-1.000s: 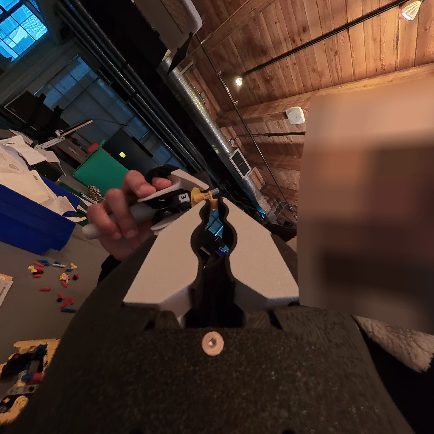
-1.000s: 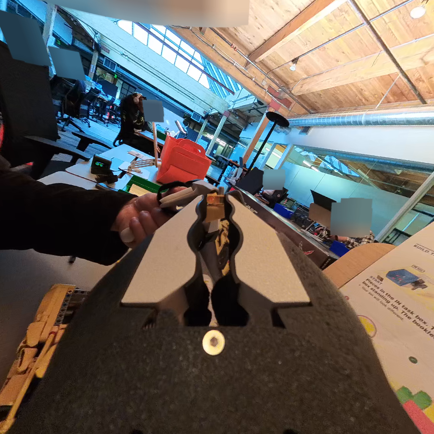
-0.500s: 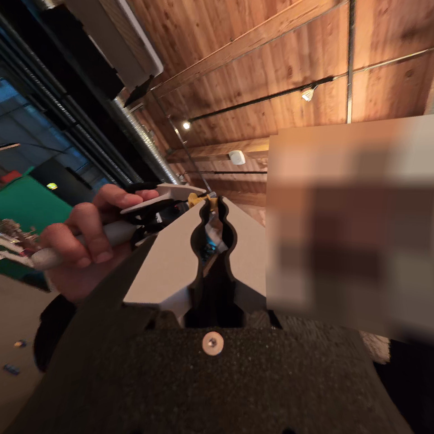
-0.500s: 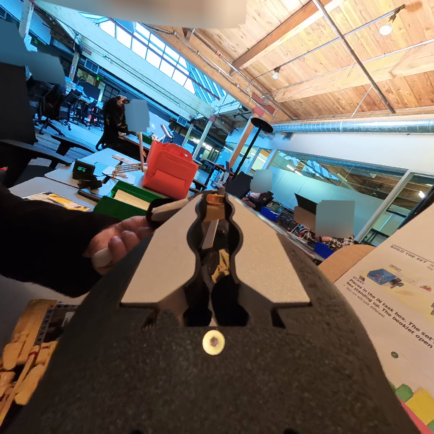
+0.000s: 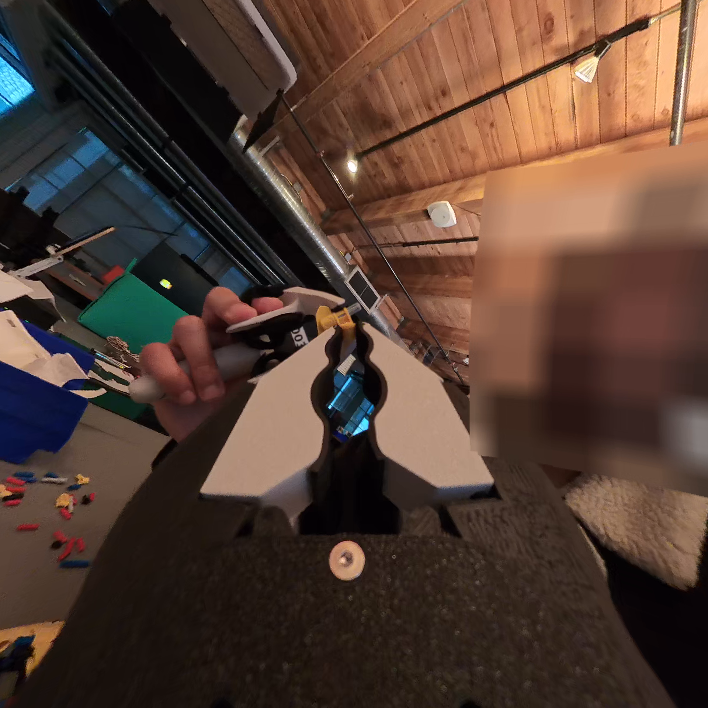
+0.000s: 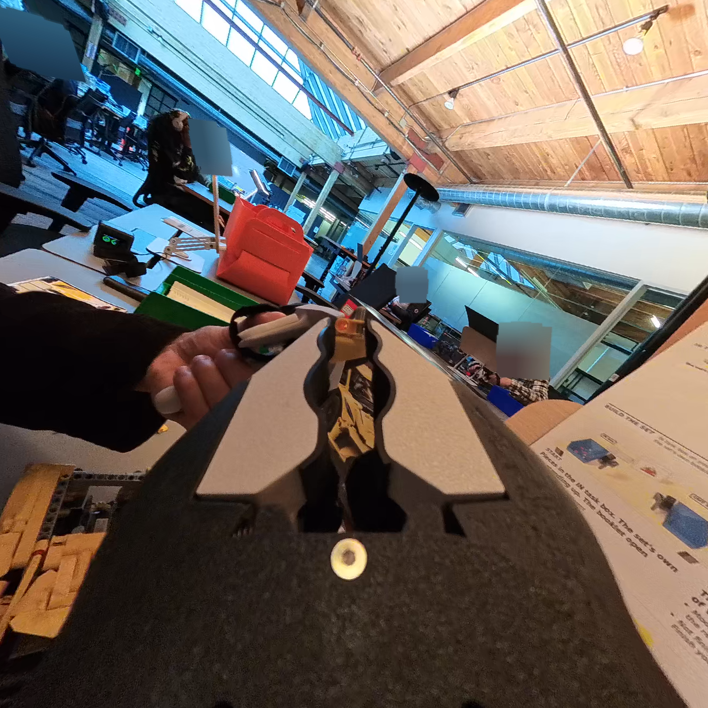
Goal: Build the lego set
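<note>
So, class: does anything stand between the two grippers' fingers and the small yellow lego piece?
Nothing visible does. The left gripper and right gripper both meet at the yellow lego piece, held up in the air.

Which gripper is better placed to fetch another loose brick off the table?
Left, likely: loose bricks lie in the left gripper's view; the right gripper's shows none. Both grip the yellow piece.

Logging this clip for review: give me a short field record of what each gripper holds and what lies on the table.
left gripper: shut on small yellow lego piece, held up in the air
right gripper: shut on the same piece, seen as yellow-orange
loose lego pieces: scattered on grey table, lower left
partly built yellow model: on table, lower left
instruction sheet: right edge
blue bin: left, behind the pieces
</note>
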